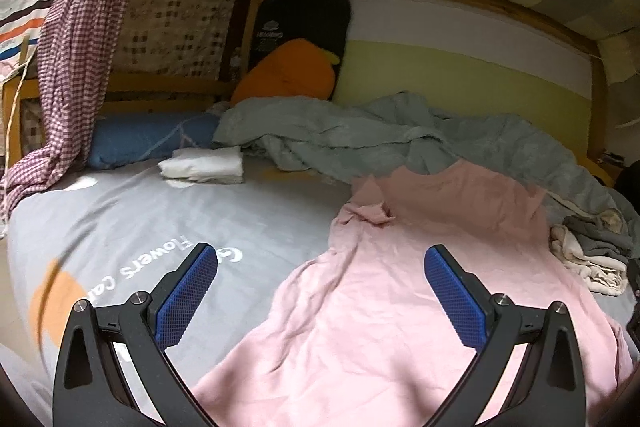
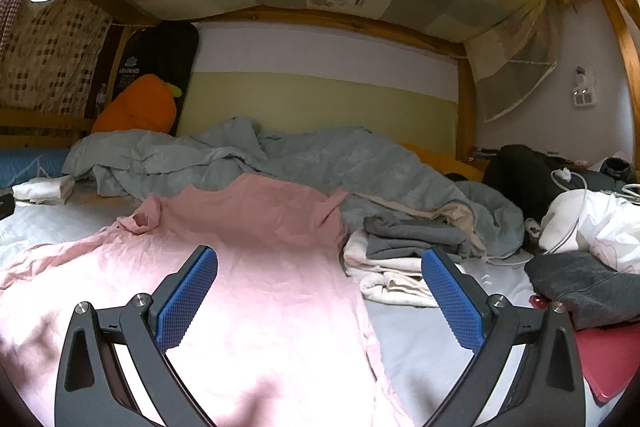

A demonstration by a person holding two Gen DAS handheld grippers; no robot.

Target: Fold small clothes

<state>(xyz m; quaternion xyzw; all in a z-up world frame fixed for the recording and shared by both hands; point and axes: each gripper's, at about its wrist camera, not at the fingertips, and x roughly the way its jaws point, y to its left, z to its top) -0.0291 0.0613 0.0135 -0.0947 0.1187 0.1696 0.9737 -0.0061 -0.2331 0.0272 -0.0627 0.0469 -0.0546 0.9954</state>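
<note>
Both grippers wide open over pink shirt [image 1: 400,287], holding nothing.
Left gripper [image 1: 320,291] above shirt's left edge; right gripper [image 2: 320,291] probably over its right edge, near folded pile [image 2: 400,267].

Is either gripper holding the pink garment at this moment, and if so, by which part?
Nothing is held. The left gripper and the right gripper are both open above the pink garment, which lies spread on the bed.

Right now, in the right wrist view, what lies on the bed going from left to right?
Folded white cloth → pink shirt → pile of grey and cream clothes → dark grey cloth, with a red flat thing under it at the far right.
</note>
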